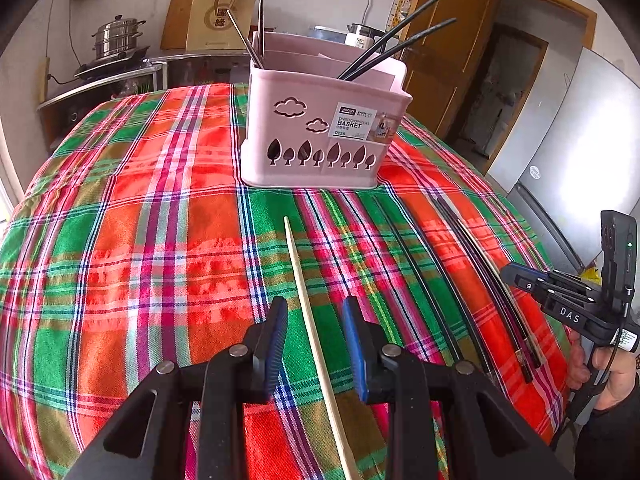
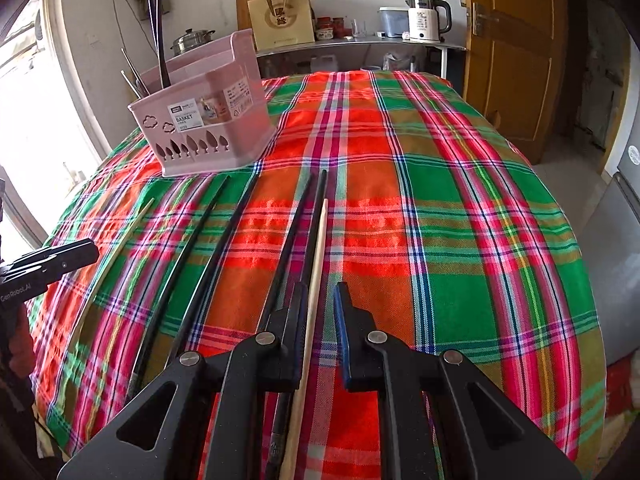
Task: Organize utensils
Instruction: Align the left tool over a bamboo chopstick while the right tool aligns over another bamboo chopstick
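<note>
Pink basket [image 1: 320, 136] on red-green plaid tablecloth [image 1: 140, 240]; black chopsticks [image 2: 208, 264].

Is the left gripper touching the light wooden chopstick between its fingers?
Apart. The left wrist view shows tablecloth on both sides of the wooden chopstick, between it and the left gripper's blue pads.

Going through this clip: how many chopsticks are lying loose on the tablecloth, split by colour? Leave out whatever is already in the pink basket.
Black chopsticks: 4
Light wooden chopsticks: 2
Total: 6
</note>
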`<state>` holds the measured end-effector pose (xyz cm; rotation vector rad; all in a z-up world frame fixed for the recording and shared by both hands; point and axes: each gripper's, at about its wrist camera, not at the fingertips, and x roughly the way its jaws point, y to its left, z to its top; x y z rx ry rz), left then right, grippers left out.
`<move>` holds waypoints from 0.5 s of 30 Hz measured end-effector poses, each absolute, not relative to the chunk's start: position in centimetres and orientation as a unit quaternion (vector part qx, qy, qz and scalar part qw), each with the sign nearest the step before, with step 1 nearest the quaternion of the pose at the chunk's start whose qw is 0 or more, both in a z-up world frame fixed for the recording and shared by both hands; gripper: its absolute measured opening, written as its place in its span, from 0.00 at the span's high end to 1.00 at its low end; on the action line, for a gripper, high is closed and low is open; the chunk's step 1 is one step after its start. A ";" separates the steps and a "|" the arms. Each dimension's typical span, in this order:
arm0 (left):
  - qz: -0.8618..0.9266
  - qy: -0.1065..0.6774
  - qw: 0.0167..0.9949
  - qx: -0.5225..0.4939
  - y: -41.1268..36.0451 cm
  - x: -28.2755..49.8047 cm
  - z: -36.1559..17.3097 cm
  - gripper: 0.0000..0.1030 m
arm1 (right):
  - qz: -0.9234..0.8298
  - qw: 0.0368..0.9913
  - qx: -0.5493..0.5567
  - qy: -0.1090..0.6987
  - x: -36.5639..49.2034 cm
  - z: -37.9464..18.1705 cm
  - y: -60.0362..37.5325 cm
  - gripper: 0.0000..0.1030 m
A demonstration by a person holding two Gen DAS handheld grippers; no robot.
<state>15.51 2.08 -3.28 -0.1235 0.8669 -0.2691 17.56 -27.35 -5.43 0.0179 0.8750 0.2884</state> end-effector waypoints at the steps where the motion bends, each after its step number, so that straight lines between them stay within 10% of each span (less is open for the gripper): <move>1: -0.130 0.420 0.896 -0.060 2.0 15.6 -3.4 0.73 | 0.139 0.896 0.008 0.422 17.6 -5.5 -27.4 0.87; 15: -0.125 0.436 0.889 -0.067 1.8 17.0 -4.1 0.73 | 0.135 0.888 -0.041 0.438 19.0 -5.8 -26.3 0.87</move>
